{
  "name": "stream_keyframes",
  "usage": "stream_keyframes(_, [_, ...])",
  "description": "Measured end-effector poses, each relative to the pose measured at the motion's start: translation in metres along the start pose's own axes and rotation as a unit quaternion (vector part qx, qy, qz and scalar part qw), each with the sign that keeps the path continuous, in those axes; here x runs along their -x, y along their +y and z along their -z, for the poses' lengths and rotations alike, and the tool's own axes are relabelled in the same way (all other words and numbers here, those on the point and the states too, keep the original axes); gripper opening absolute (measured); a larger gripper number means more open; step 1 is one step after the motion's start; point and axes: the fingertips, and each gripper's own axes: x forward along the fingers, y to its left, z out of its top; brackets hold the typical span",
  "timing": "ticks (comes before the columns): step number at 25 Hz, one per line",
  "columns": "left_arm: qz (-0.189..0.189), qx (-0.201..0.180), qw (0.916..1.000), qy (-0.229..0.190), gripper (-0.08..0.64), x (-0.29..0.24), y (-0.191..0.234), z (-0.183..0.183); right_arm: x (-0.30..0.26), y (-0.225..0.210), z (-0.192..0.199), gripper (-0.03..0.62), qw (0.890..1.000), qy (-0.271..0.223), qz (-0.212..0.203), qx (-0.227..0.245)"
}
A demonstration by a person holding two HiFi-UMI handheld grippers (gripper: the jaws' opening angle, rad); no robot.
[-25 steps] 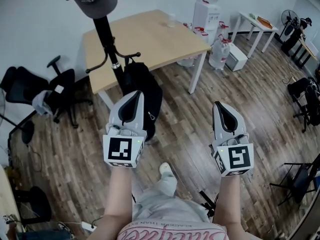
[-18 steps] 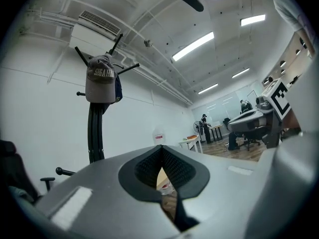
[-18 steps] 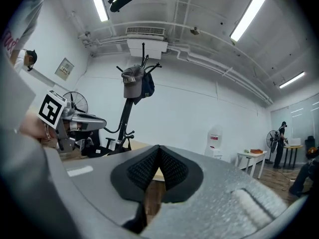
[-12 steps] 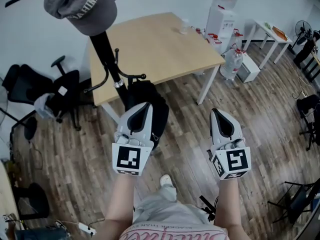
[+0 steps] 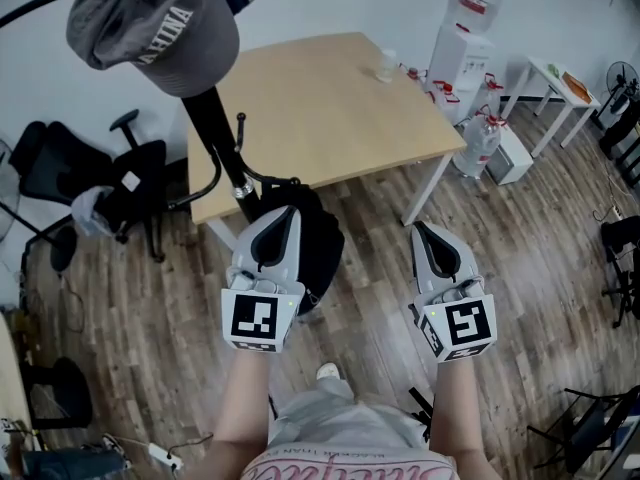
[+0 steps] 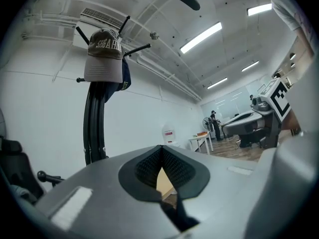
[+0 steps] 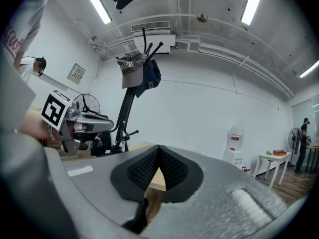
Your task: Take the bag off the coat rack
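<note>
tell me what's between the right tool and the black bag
Only bare wooden floor lies between the right tool and the black bag; the head view shows it.

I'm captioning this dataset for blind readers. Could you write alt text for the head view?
Seen from above, two shut, empty claws are held out over a wood floor, the left claw near a black bag hanging on a coat rack, the right claw off to its side. A grey cap tops the rack; a wooden table stands behind.
</note>
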Motion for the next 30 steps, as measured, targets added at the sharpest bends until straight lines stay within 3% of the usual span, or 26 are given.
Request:
stream_keyframes(6, [-0.035,-0.005,0.9993,0.008,0.018,0.015,0.015,0.002,-0.017,0.010,0.000,0.003,1.000,-0.008,-0.030,-0.004])
stream_keyframes(15, [-0.118,-0.014,0.9926,0.025,0.018,0.032,0.037,0.004,-0.050,0.022,-0.009,0.003,0.993,-0.045,-0.109,-0.022])
stream_keyframes(21, [-0.175,-0.017,0.9839,0.031,0.018,0.028,0.043,0.001,-0.074,0.010,-0.021,0.005,0.982,-0.082,-0.170,-0.032])
stream_keyframes(27, [-0.220,0.000,0.9746,0.040,0.020,0.021,0.049,0.002,-0.107,0.001,-0.024,0.006,0.970,-0.085,-0.223,-0.039])
stream_keyframes(30, [-0.231,0.003,0.9718,0.046,0.043,0.014,0.051,0.003,-0.122,0.002,-0.023,0.051,0.961,-0.084,-0.262,-0.029])
